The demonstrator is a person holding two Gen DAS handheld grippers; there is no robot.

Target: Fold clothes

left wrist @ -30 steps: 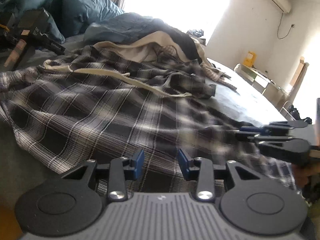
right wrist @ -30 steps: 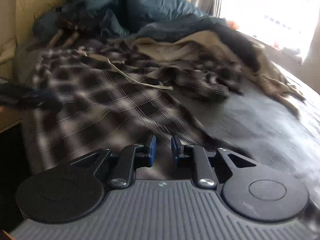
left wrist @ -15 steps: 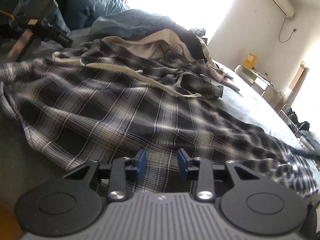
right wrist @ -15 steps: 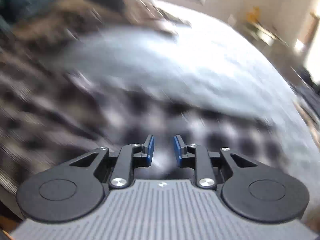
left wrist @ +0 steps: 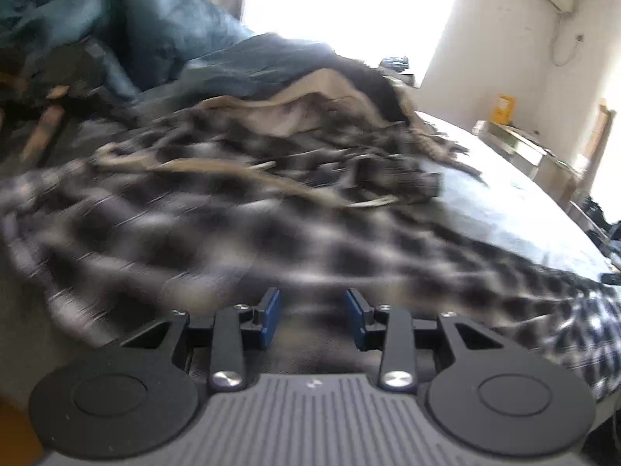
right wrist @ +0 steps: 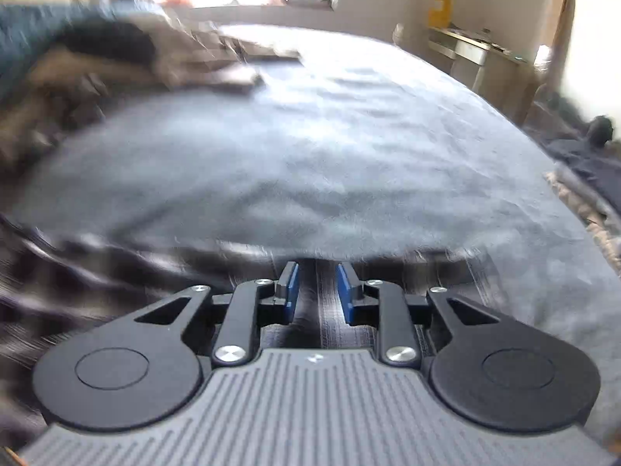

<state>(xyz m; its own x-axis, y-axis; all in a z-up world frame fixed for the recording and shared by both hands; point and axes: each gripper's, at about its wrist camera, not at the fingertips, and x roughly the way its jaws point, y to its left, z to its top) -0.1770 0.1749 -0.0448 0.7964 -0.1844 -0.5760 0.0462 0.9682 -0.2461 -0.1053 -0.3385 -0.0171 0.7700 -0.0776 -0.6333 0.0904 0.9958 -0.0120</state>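
A black-and-white plaid shirt [left wrist: 240, 233] lies spread across the bed, with a pale drawstring [left wrist: 233, 167] lying over it. My left gripper [left wrist: 312, 303] hovers over the shirt's near edge. Its blue pads [left wrist: 271, 310] stand apart and nothing is pinched between them. In the right wrist view, my right gripper [right wrist: 316, 277] sits low over the shirt's dark striped edge [right wrist: 326, 310], where it meets the grey sheet. These jaws leave a narrow gap, and the cloth shows beneath it, not clamped. Both views are motion-blurred.
A heap of beige and dark clothes [left wrist: 330, 93] lies at the back of the bed, and a teal duvet [left wrist: 136, 31] is behind it. Grey bed sheet [right wrist: 330, 136] stretches ahead of the right gripper. A low desk [right wrist: 477, 50] stands against the right wall.
The right gripper swung right, from over the shirt's middle to its right edge, and its jaws parted slightly. The left gripper's view shifted only a little and is now blurred.
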